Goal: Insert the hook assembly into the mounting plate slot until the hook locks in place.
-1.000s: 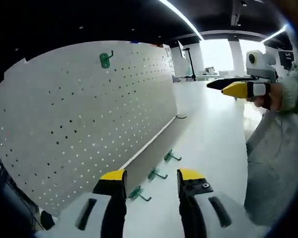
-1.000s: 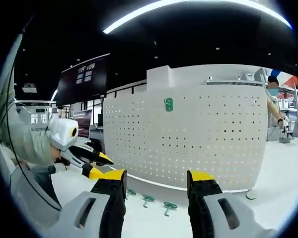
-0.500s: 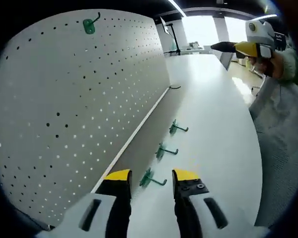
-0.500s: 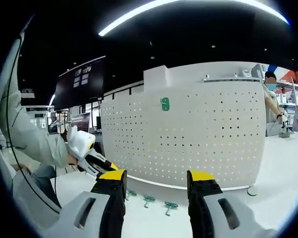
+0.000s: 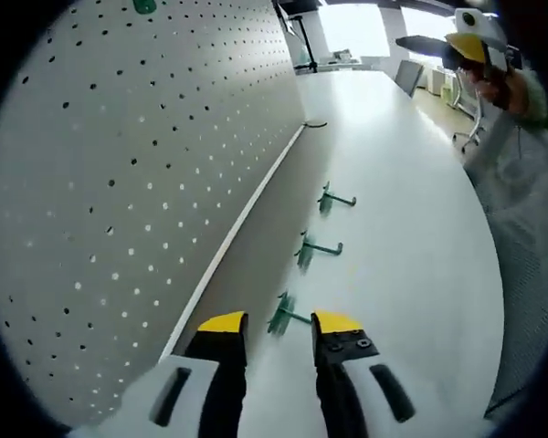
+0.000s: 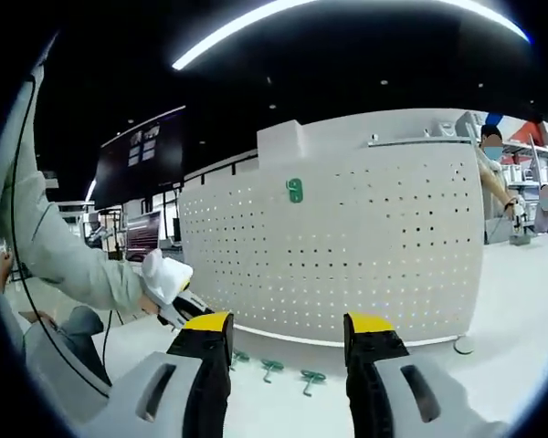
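A white pegboard mounting plate [image 5: 119, 182] stands upright on a white table [image 5: 411, 265]. One green hook [image 6: 295, 190] hangs high on the plate [image 6: 365, 246]. Three loose green hooks lie in a row along its foot [image 5: 336, 199] [image 5: 315, 249] [image 5: 283, 317]. My left gripper [image 5: 279, 324] is open, low over the table, and the nearest hook lies just ahead between its yellow tips. My right gripper [image 6: 289, 323] is open and holds nothing, facing the plate from farther back. In the right gripper view the three hooks [image 6: 272, 367] lie below the plate and the left gripper [image 6: 178, 306] comes in low from the left.
The right gripper [image 5: 466, 46] shows high at the top right of the left gripper view, above a grey sleeve [image 5: 521, 182]. A small round foot [image 6: 463, 345] sits by the plate's right end. People stand by shelves [image 6: 521, 210] at the far right.
My left gripper has dropped toward the table and come close to the nearest loose hook. In the right gripper view the left gripper has sunk lower. The hooks have not moved.
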`<act>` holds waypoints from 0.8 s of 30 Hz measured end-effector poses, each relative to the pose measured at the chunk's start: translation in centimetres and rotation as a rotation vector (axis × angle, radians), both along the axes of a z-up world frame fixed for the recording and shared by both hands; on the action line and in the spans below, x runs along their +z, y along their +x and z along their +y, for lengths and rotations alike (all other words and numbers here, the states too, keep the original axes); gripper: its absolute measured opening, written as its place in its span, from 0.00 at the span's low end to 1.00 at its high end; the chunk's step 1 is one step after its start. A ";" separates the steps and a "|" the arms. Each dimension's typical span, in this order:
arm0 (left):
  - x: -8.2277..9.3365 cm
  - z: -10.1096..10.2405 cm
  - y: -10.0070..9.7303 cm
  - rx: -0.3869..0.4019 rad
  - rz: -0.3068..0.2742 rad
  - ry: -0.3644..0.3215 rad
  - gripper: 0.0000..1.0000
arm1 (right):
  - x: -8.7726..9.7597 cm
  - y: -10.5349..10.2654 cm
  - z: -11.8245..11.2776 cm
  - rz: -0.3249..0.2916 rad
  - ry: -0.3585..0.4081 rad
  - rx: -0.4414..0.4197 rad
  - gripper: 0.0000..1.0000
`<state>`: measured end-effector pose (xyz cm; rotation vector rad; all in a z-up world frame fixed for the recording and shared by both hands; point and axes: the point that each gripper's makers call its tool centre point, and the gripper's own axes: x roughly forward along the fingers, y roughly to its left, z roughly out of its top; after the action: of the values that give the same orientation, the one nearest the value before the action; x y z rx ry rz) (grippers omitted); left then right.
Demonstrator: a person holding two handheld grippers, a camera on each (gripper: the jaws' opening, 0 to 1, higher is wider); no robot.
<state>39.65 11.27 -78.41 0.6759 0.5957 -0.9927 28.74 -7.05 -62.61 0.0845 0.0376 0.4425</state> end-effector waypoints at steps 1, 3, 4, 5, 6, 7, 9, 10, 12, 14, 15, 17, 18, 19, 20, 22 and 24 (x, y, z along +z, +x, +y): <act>-0.2 -0.1 0.1 -0.002 0.003 0.003 0.29 | 0.0 0.0 -0.1 0.000 0.002 -0.002 0.47; -0.7 -0.2 0.2 -0.011 0.008 0.016 0.29 | 0.0 0.1 -0.2 0.001 0.005 -0.006 0.47; -0.9 -0.3 0.2 -0.015 0.011 0.021 0.29 | 0.0 0.1 -0.2 0.003 0.009 -0.007 0.47; -1.1 -0.3 0.4 -0.017 0.014 0.029 0.29 | 0.0 0.1 -0.3 0.004 0.010 -0.009 0.47; -1.2 -0.2 0.5 -0.018 0.016 0.032 0.28 | 0.0 0.1 -0.3 0.005 0.012 -0.010 0.47; -1.3 -0.2 0.6 -0.019 0.018 0.035 0.28 | -0.1 0.2 -0.3 0.006 0.014 -0.011 0.47; -1.4 -0.1 0.8 -0.021 0.019 0.040 0.26 | -0.1 0.2 -0.4 0.007 0.018 -0.012 0.47; -1.4 -0.1 0.9 -0.022 0.020 0.041 0.26 | -0.1 0.2 -0.4 0.008 0.019 -0.013 0.47; -1.4 0.0 1.1 -0.027 0.019 0.047 0.25 | -0.1 0.2 -0.5 0.009 0.022 -0.013 0.47; -1.5 0.1 1.2 -0.028 0.020 0.052 0.25 | -0.2 0.3 -0.5 0.014 0.029 -0.014 0.47; -1.5 0.1 1.3 -0.027 0.020 0.054 0.25 | -0.2 0.3 -0.5 0.015 0.030 -0.015 0.47; -1.8 0.3 1.5 -0.026 0.025 0.059 0.24 | -0.2 0.3 -0.6 0.016 0.034 -0.018 0.47; -1.9 0.4 1.5 -0.027 0.028 0.065 0.24 | -0.2 0.3 -0.7 0.017 0.038 -0.019 0.47; -2.1 0.4 1.5 -0.029 0.031 0.068 0.23 | -0.2 0.4 -0.7 0.019 0.040 -0.020 0.47; -2.2 0.5 1.4 -0.034 0.033 0.074 0.23 | -0.3 0.4 -0.7 0.021 0.042 -0.021 0.47; -2.5 0.5 1.4 -0.043 0.033 0.089 0.22 | -0.3 0.4 -0.8 0.024 0.047 -0.023 0.47; -2.6 0.5 1.4 -0.049 0.035 0.095 0.22 | -0.3 0.4 -0.9 0.025 0.051 -0.025 0.47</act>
<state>41.07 11.77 -81.00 0.7614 0.6631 -1.0286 29.16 -7.91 -62.92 0.1404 0.0501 0.4171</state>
